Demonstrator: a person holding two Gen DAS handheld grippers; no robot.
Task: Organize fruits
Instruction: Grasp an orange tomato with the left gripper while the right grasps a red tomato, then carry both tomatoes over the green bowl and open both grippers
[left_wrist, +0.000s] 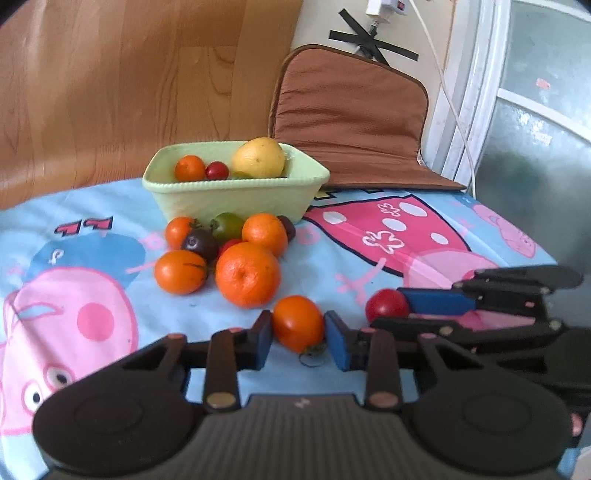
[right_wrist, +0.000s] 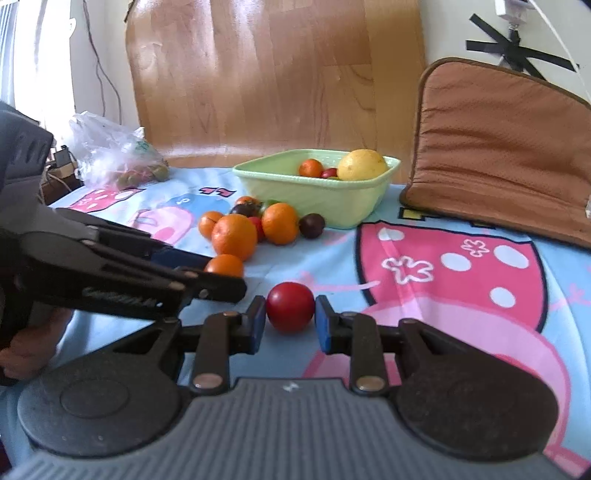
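My left gripper (left_wrist: 298, 334) is shut on an orange tomato (left_wrist: 297, 323), both blue pads touching its sides, low over the tablecloth. My right gripper (right_wrist: 290, 318) is shut on a red tomato (right_wrist: 290, 307); it also shows in the left wrist view (left_wrist: 386, 305). A light green bowl (left_wrist: 236, 195) at the back holds a lemon (left_wrist: 259, 157), a small orange fruit (left_wrist: 189, 168) and a red tomato (left_wrist: 217, 170). A pile of oranges and tomatoes (left_wrist: 236, 251) lies in front of the bowl.
A brown cushion (right_wrist: 506, 147) leans at the back right. A clear plastic bag (right_wrist: 114, 155) with produce lies at the far left. A wooden board (right_wrist: 277, 74) stands behind the bowl. The table carries a cartoon-print cloth (right_wrist: 443, 266).
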